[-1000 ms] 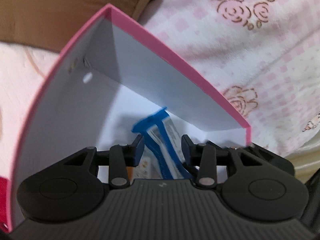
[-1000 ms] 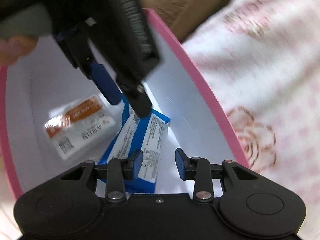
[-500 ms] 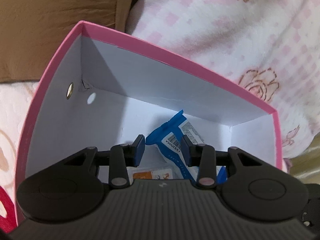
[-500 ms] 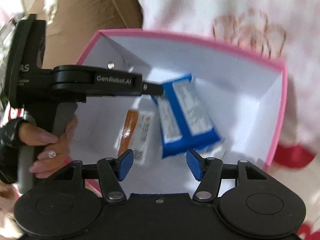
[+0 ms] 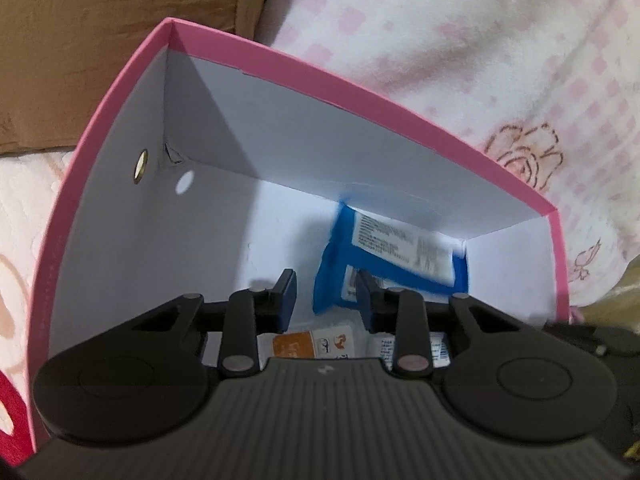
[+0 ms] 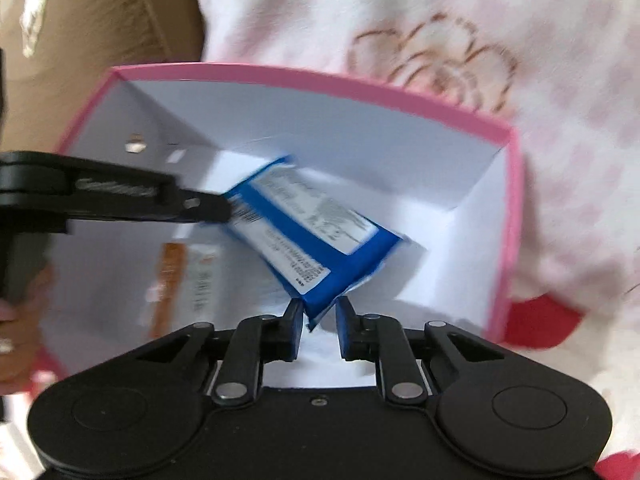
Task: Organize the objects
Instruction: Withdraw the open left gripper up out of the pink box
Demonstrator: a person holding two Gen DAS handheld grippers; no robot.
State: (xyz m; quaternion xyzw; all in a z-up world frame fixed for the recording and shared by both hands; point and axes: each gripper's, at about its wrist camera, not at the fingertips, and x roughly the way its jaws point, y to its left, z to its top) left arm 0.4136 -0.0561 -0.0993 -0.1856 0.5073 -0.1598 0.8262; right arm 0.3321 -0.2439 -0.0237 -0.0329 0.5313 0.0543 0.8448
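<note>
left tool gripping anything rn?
No: the left tool is open inside the pink box, nothing between its fingers.

One pink box (image 6: 304, 76); one blue packet (image 6: 320, 248); one orange-striped packet (image 6: 188, 280).

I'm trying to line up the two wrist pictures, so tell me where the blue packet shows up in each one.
Left wrist view: the blue packet lies right of centre, in the box's far right corner, just beyond the open left claw.
Right wrist view: the blue packet sits mid-frame, tilted, its lower corner between the right claw fingers.
Shared landmark: the pink box, with its white inside, surrounds the packet in both.
</note>
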